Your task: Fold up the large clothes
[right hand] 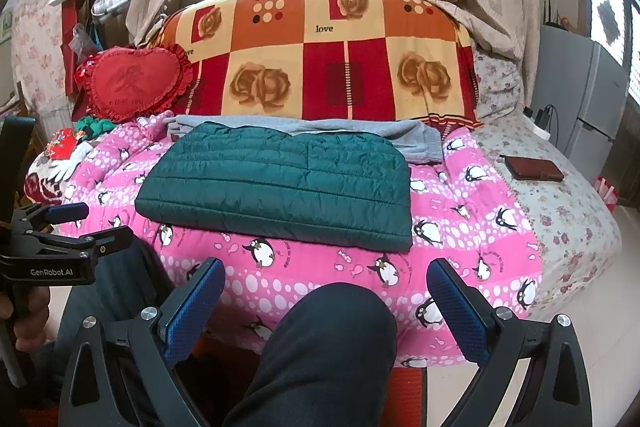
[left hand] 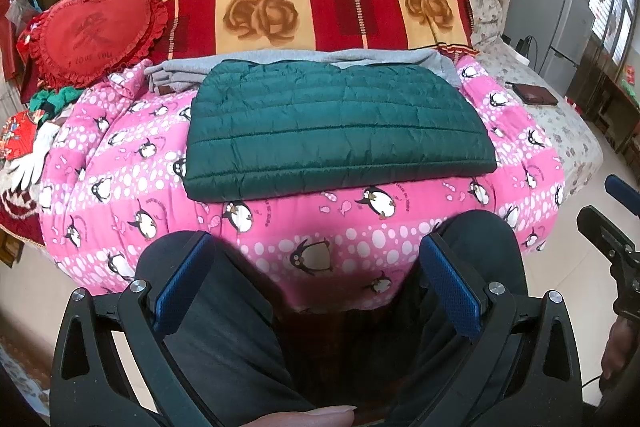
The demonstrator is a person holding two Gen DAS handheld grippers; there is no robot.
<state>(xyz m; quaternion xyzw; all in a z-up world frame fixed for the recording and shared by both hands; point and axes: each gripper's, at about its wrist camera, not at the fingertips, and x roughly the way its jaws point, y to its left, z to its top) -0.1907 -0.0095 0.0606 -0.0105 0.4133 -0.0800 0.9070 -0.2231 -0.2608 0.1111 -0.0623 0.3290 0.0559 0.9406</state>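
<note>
The bed [right hand: 572, 211] fills most of both views, its bare floral sheet exposed along the right edge. A pink penguin-print quilt [right hand: 320, 267] covers the bed's middle and hangs over the near edge. A folded red, orange and cream rose-pattern blanket [right hand: 320, 67] is stacked along the far edge, below the window. A grey garment [right hand: 416, 139] lies flat on the quilt against the base of that blanket.

The dark green quilted jacket [right hand: 280, 179] lies folded into a flat rectangle at the centre of the quilt. Its far edge overlaps the grey garment; its near edge stops short of the bed's near edge. In the left wrist view the jacket [left hand: 336, 131] appears in the same place, squared and flat, with nothing touching it.

A red heart-shaped cushion [right hand: 136, 83] leans at the far left corner, against the blanket's left end. A dark brown wallet-like case [right hand: 534, 167] rests on the floral sheet near the right edge, well apart from the jacket.

The person's legs in dark trousers [right hand: 320, 355] occupy the foreground, in front of the bed's near edge.

The right gripper [right hand: 326, 291] is held over the knees, fingers spread wide apart, holding nothing. The left gripper [left hand: 316, 267] is likewise held over the legs, short of the near edge, fingers spread wide apart and empty. Each gripper appears at the edge of the other's view. Both are well apart from the jacket.
</note>
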